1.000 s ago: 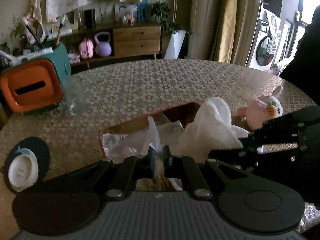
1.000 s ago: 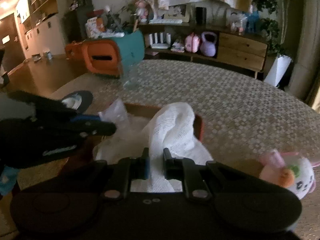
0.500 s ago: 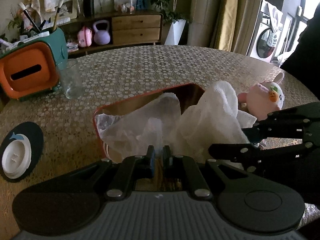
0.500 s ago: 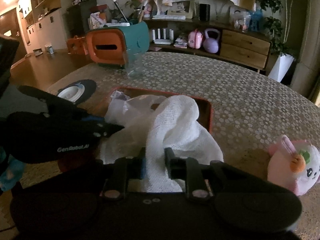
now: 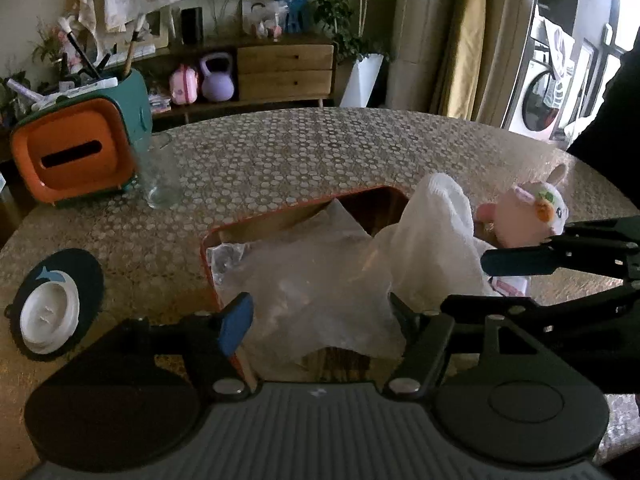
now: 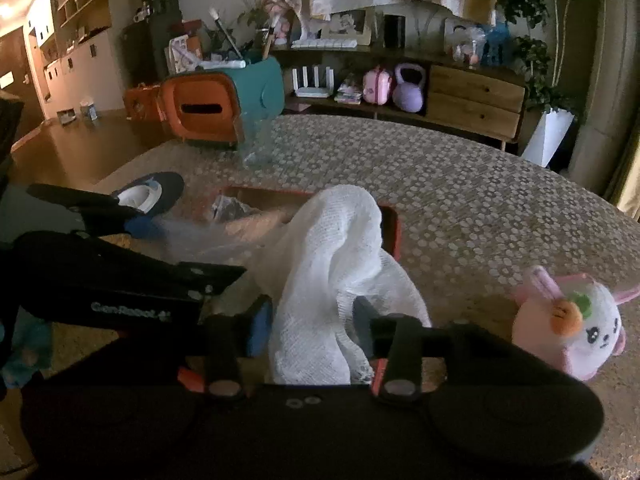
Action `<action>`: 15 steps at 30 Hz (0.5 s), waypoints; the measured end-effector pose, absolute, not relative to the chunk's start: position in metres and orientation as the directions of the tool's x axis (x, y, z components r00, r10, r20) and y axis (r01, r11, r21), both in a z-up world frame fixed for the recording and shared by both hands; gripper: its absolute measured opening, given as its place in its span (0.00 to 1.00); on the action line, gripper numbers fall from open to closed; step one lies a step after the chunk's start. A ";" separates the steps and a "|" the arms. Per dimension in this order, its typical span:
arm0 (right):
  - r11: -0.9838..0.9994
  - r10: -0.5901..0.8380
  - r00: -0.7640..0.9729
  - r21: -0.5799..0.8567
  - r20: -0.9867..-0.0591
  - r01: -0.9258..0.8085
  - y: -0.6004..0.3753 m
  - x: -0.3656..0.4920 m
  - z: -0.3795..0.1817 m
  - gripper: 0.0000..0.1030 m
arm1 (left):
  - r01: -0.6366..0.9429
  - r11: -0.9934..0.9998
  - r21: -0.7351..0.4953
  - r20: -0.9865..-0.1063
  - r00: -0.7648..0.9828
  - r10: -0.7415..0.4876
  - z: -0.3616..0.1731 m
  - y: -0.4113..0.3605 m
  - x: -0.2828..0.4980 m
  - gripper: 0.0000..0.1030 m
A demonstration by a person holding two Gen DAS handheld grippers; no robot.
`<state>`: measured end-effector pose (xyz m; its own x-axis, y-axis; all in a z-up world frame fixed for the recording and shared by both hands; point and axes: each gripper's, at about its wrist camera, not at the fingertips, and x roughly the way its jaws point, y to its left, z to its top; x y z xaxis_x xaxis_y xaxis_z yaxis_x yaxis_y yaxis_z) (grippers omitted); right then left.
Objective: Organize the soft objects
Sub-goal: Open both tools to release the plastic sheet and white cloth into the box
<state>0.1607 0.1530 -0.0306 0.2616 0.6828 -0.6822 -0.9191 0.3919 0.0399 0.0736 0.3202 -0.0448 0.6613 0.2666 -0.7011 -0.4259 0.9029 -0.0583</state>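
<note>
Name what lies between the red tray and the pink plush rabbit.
In the right wrist view, the white gauze cloth spills over the red tray toward the plush rabbit; beyond it, bare tablecloth.

Dim indoor light, strong fisheye bending in both views

In the left wrist view, daylight enters from the window (image 5: 612, 40) at the right and the table (image 5: 280, 148) is rather clear. The right wrist view is darker and grainy, with one warm lamp (image 6: 8, 8) at the upper left. Corners go black, far furniture is soft, and straight edges curve near the borders.
</note>
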 end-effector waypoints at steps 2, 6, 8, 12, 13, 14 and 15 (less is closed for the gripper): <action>0.396 0.691 0.263 0.049 -0.673 -0.917 0.148 0.161 -0.027 0.50 | -0.431 0.900 -0.064 -0.697 0.665 0.268 -0.041 0.321 0.071 0.69; 0.400 0.712 0.266 0.064 -0.650 -0.914 0.137 0.160 -0.017 0.59 | -0.435 0.898 -0.063 -0.683 0.675 0.279 -0.032 0.318 0.064 0.71; 0.399 0.723 0.264 0.074 -0.638 -0.914 0.129 0.159 -0.011 0.61 | -0.435 0.898 -0.058 -0.676 0.680 0.286 -0.025 0.315 0.061 0.71; 0.398 0.745 0.262 0.093 -0.614 -0.913 0.113 0.157 0.002 0.63 | -0.423 0.904 -0.059 -0.655 0.700 0.285 -0.012 0.303 0.054 0.71; 0.398 0.749 0.264 0.094 -0.608 -0.913 0.107 0.156 0.006 0.65 | -0.415 0.908 -0.056 -0.648 0.707 0.283 -0.009 0.298 0.053 0.71; 0.400 0.750 0.268 0.092 -0.605 -0.912 0.103 0.155 0.008 0.66 | -0.408 0.911 -0.055 -0.645 0.711 0.280 -0.006 0.294 0.052 0.71; 0.401 0.751 0.271 0.091 -0.602 -0.912 0.099 0.154 0.011 0.67 | -0.402 0.914 -0.058 -0.641 0.716 0.274 -0.004 0.290 0.051 0.71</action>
<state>0.1537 0.0993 0.0107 0.2705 0.7514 -0.6018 -0.9116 0.4009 0.0908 0.0513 0.2899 -0.0039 0.7165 0.2744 -0.6414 -0.4017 0.9140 -0.0577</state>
